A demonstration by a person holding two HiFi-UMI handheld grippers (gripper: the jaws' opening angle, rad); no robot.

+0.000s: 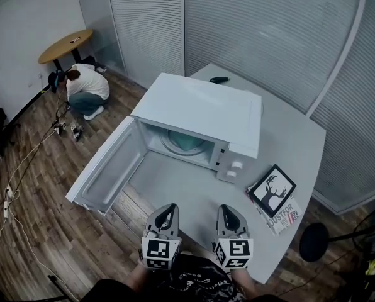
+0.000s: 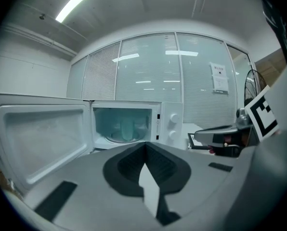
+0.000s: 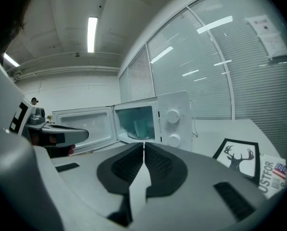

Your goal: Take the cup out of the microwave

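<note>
A white microwave [image 1: 203,109] stands on the grey table [image 1: 288,143] with its door [image 1: 106,168] swung wide open to the left. Inside, a pale green cup [image 2: 127,128] [image 3: 139,126] stands upright on the glass turntable [image 1: 184,145]. Both grippers hang side by side near the table's front edge, well short of the microwave. My left gripper [image 1: 165,214] [image 2: 144,147] is shut with nothing in it. My right gripper [image 1: 228,214] [image 3: 144,146] is shut too and holds nothing.
A framed deer picture [image 1: 272,190] and a printed leaflet [image 1: 284,214] lie on the table right of the grippers. A small black object [image 1: 219,79] sits at the table's far edge. A person [image 1: 83,90] crouches on the wooden floor at the left, among cables.
</note>
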